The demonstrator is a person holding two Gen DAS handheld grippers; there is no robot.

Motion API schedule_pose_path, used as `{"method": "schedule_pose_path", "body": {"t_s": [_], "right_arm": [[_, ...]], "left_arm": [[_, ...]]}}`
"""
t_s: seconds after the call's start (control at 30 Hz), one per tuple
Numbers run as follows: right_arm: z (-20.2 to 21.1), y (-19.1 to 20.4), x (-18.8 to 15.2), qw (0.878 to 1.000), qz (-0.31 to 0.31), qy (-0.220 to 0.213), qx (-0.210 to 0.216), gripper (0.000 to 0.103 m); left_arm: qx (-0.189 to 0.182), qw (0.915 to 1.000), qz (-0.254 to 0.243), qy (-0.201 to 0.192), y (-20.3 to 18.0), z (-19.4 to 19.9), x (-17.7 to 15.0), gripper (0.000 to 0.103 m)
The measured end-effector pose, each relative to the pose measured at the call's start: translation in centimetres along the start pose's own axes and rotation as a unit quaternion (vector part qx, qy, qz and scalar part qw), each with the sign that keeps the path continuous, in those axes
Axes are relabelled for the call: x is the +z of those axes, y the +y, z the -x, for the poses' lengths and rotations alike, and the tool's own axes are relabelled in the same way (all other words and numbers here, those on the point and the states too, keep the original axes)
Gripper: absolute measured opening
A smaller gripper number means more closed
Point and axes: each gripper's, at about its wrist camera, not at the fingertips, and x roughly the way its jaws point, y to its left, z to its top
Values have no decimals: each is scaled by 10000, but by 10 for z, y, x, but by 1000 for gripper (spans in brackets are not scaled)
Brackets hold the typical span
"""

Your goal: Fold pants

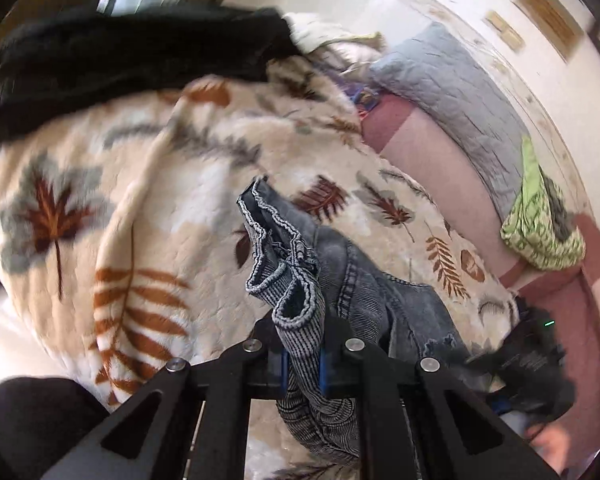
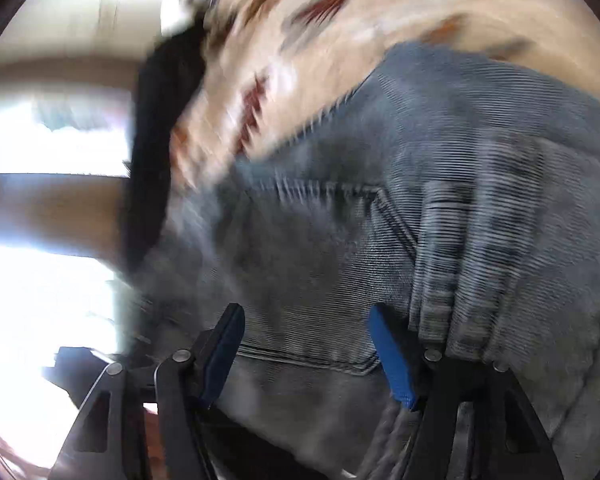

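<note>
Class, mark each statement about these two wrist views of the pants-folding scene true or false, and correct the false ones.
1. The left claw is shut on the grey jeans. True.
2. The right claw is clamped tight on the jeans. False: its jaws stand apart, with denim in front of them.
3. The jeans lie on a leaf-print blanket. True.
4. A black garment lies on the blanket. True.
5. The jeans are bright red. False: they are washed grey-blue.

Both wrist cams close above jeans (image 1: 340,280).
</note>
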Motion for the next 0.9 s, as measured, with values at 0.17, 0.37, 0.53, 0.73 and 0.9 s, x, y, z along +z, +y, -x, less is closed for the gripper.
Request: {"method": "schedule_pose_path", "body": {"t_s": [0.17,0.37,0.53,0.73,0.9], "right_arm": [[75,-28,-19,9979,-20,-639,132,68],[167,-92,-57,9844,-488,-1669,281,68],[244,-142,-83,9556,-904,-2755,524,68],[273,-190,-99,9397,-1378,-3074,594,68],[273,-194,-98,9434,-1267,-3036,421,68]], "left_arm": [[38,9944,-967,-415,-62,21,-2,10],[-279,9638,-2527,-805,-173,42,-48,10],[-684,9295,-3569,-636,-246,37,-117,10],[-436,8836,-4522,1135,-276,-62,-229,10],[-1117,8717,-4587,1313,-283,-36,-215,52]]}}
